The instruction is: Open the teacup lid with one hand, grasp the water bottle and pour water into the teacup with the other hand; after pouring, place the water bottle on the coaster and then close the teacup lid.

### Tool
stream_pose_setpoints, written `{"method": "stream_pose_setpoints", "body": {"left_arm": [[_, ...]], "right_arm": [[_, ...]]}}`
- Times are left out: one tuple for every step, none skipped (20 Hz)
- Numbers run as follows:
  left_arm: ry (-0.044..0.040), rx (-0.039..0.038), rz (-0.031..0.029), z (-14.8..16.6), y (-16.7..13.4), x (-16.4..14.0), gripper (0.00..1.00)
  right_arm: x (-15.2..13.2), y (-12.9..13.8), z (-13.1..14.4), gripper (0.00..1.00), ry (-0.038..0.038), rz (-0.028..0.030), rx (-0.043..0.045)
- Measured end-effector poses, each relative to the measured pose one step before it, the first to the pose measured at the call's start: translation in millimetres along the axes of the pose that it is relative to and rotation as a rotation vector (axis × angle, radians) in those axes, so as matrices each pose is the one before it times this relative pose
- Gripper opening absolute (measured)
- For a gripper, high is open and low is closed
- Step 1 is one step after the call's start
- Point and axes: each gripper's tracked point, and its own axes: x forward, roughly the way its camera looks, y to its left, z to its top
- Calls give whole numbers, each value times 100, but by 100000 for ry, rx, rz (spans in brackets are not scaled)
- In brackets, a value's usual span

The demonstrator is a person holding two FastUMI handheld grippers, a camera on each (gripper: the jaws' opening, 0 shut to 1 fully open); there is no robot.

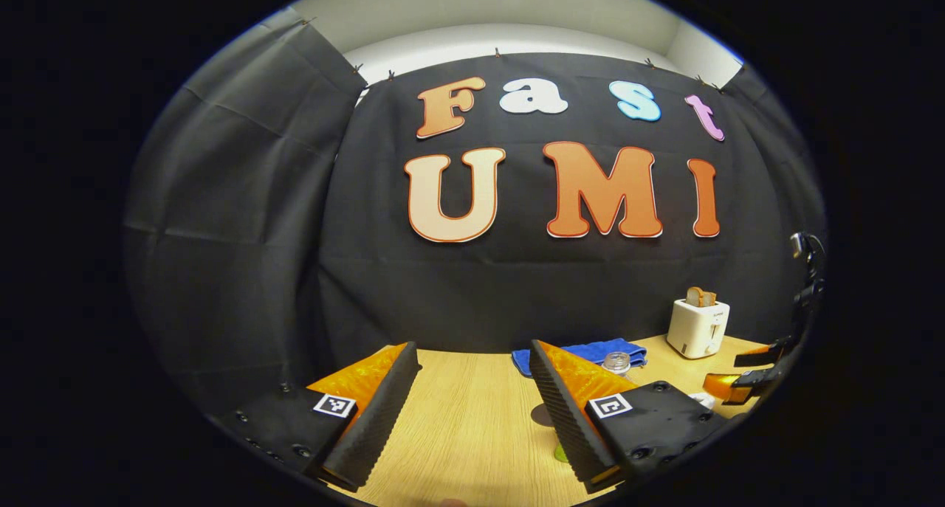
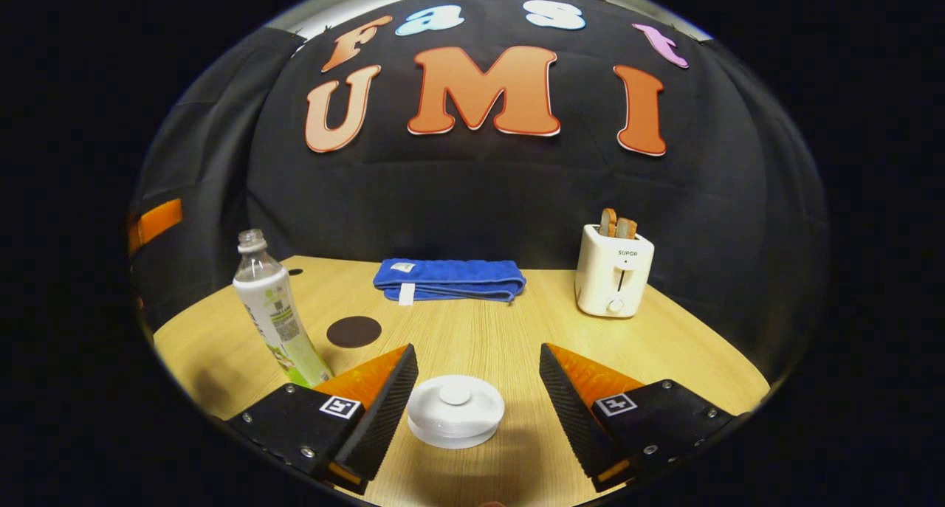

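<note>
Straddling lidded teacup (image 2: 455, 411), right tongs (image 2: 472, 389) agape

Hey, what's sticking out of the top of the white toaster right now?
Two browned slices of bread stand in the slots of the toaster, tops poking out. Their lower parts are hidden inside the toaster body, so how deep they sit can't be seen.

1 bottle (image 2: 275, 317) | 1 lidded teacup (image 2: 455, 411) | 1 coaster (image 2: 354, 331) | 1 towel (image 2: 448, 279) | 1 toaster (image 2: 613, 270) w/ 2 bread slices (image 2: 617, 226)
</note>
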Motion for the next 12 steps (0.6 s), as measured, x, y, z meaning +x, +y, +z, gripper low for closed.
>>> {"method": "stream_pose_setpoints", "body": {"left_arm": [[500, 76, 347, -170, 273, 54, 99], [476, 73, 487, -264, 214, 140, 99], [496, -34, 467, -204, 268, 13, 99], [429, -144, 405, -167, 190, 127, 99], [338, -233, 289, -169, 190, 205, 99], [283, -300, 206, -236, 77, 82, 99], [357, -267, 138, -177, 116, 138, 99], [306, -172, 113, -83, 7, 58, 99], [323, -70, 113, -260, 74, 44, 99], [272, -45, -9, -82, 43, 108, 99], [207, 4, -64, -116, -54, -12, 99], [99, 60, 97, -114, 18, -4, 99]], "right_arm": [[568, 224, -531, 99, 1401, 84, -290], [335, 127, -284, 99, 1063, 62, -207], [305, 137, -410, 99, 1116, 142, -347], [373, 146, -411, 99, 1176, -1, -347], [373, 77, -318, 99, 1156, -24, -330], [193, 280, -234, 98, 977, 242, 24], [140, 171, -167, 92, 618, 454, 175], [99, 188, -221, 89, 444, 436, -28], [121, 47, -115, 83, 269, 38, -110], [122, 110, -242, 80, 471, 117, -259], [214, 89, -208, 75, 784, 112, -133], [106, 57, -179, 72, 775, 196, 122]]}}
